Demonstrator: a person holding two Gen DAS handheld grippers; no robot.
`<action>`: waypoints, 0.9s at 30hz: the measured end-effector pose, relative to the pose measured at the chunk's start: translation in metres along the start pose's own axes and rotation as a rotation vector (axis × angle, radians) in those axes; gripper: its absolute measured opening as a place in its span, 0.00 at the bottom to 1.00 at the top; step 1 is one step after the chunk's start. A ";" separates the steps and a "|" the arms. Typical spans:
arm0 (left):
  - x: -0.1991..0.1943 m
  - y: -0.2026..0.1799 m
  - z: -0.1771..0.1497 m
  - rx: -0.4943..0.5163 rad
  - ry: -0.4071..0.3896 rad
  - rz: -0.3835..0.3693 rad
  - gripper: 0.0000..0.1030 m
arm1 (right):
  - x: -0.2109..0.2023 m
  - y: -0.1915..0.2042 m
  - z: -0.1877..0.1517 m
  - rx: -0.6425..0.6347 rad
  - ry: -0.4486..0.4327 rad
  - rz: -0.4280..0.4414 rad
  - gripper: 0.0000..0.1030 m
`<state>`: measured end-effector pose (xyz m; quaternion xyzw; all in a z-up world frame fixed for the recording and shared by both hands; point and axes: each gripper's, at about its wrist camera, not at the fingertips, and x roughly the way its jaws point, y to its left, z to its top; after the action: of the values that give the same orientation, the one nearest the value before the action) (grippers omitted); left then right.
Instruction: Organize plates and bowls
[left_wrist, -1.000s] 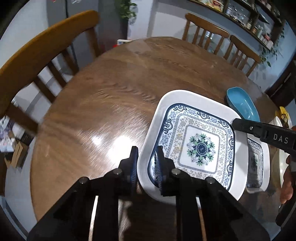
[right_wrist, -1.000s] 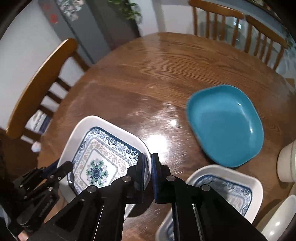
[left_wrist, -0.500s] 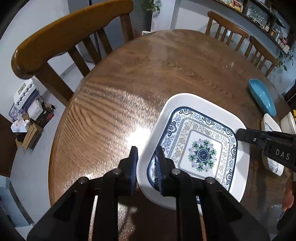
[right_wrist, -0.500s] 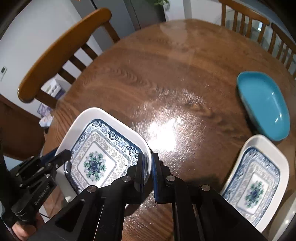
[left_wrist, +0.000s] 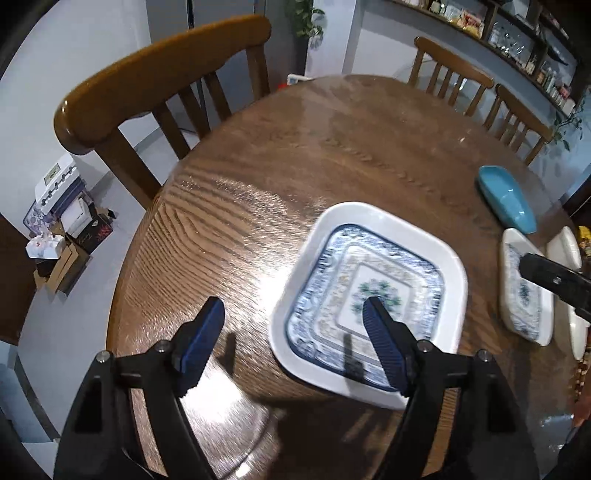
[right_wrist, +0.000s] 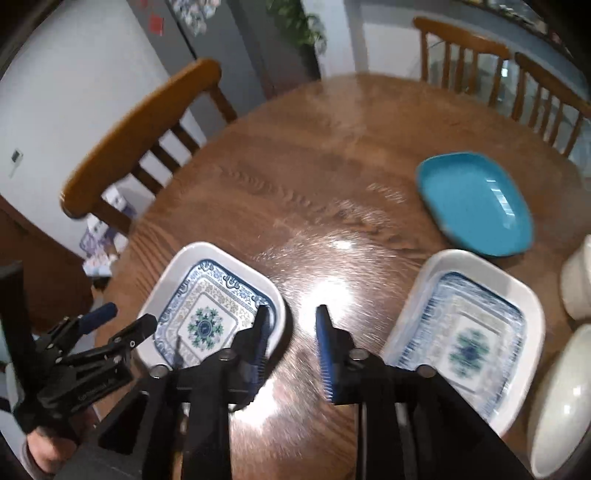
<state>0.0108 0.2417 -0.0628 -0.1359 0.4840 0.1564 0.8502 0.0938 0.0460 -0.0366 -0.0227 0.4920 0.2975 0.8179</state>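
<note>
On the round wooden worktop (left_wrist: 332, 147) the patterned square plate (left_wrist: 369, 295) lies flat near its front edge, a second patterned plate (right_wrist: 465, 332) and a teal dish (right_wrist: 476, 203) further right, while the left hand-held gripper (left_wrist: 293, 332) and right hand-held gripper (right_wrist: 291, 328) both gape, holding nothing.

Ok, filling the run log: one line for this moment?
left gripper: open | right gripper: open | patterned plate: on table, released

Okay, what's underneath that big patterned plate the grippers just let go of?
Only the wooden table shows around the big patterned plate; nothing is stacked beneath it. Both the left gripper and right gripper are open. The plate covers the wood directly below.
</note>
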 end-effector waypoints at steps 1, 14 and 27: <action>-0.006 -0.004 -0.002 0.001 -0.007 -0.015 0.76 | -0.011 -0.008 -0.004 0.020 -0.021 -0.002 0.38; -0.020 -0.093 -0.015 0.188 -0.013 -0.160 0.79 | -0.077 -0.102 -0.097 0.314 -0.067 -0.082 0.39; 0.014 -0.170 0.002 0.351 -0.013 -0.199 0.78 | -0.054 -0.137 -0.127 0.505 -0.085 -0.083 0.39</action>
<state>0.0872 0.0890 -0.0605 -0.0319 0.4823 -0.0143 0.8753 0.0449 -0.1337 -0.0929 0.1746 0.5146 0.1319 0.8290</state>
